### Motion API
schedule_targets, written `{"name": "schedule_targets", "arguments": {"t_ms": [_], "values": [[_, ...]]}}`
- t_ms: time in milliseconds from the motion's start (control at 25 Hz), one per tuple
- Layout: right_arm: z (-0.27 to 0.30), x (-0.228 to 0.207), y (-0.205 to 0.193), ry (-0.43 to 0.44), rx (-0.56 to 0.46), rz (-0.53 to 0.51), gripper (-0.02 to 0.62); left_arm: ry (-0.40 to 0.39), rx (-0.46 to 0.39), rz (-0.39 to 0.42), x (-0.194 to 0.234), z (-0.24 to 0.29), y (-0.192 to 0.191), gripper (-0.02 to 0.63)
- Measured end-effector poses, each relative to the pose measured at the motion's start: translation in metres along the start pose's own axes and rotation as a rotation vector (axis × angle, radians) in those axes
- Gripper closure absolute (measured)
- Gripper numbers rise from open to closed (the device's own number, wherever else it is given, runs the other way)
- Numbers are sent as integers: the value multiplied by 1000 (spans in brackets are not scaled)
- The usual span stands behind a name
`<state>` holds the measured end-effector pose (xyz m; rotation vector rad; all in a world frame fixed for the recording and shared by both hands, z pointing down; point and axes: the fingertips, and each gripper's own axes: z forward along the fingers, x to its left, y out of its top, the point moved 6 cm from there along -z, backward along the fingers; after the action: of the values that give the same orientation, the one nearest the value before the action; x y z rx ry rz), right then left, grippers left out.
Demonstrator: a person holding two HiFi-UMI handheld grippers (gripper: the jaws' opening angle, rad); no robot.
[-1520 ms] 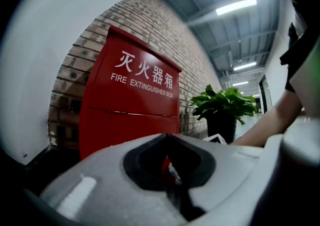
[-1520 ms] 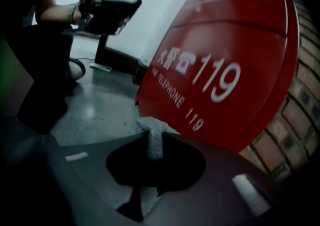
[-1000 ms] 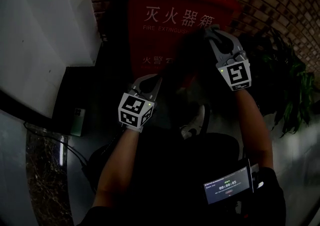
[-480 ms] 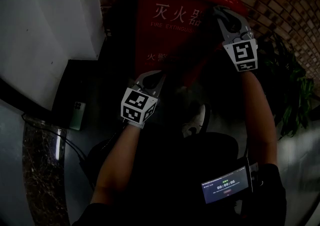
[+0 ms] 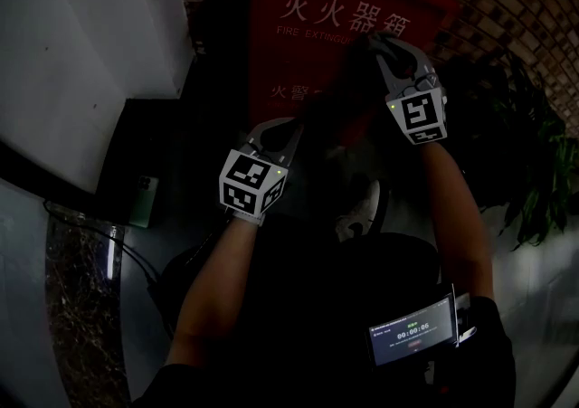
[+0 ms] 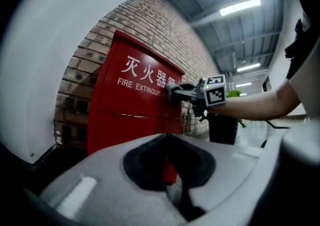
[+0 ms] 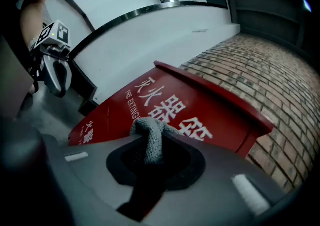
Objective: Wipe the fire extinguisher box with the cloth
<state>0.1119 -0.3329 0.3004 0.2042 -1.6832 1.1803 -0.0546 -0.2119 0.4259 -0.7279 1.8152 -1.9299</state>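
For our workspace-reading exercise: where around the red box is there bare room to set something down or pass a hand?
Free: the left front of the fire extinguisher box, beside the white wall; the dark slab around the phone. Crowded: its right front, where the right gripper holds the cloth, by the plant.

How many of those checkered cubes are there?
2. One marker cube sits on the left gripper, the other on the right gripper, up by the red fire extinguisher box. None looks hidden.
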Motion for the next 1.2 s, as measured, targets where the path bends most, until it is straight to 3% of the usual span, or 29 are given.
{"name": "schedule_targets", "arguments": {"t_ms": [360, 480, 960, 1200], "values": [[5, 98, -63, 153, 138, -99, 548, 6, 18, 2, 3, 6, -7, 603], [9, 130, -85, 240, 191, -116, 548, 11, 35, 5, 5, 9, -14, 603], [19, 256, -170, 524, 417, -264, 551, -11, 170, 31, -4, 39, -60, 603], [18, 295, -197, 585, 500, -232, 549, 28, 227, 55, 7, 50, -78, 603]]}}
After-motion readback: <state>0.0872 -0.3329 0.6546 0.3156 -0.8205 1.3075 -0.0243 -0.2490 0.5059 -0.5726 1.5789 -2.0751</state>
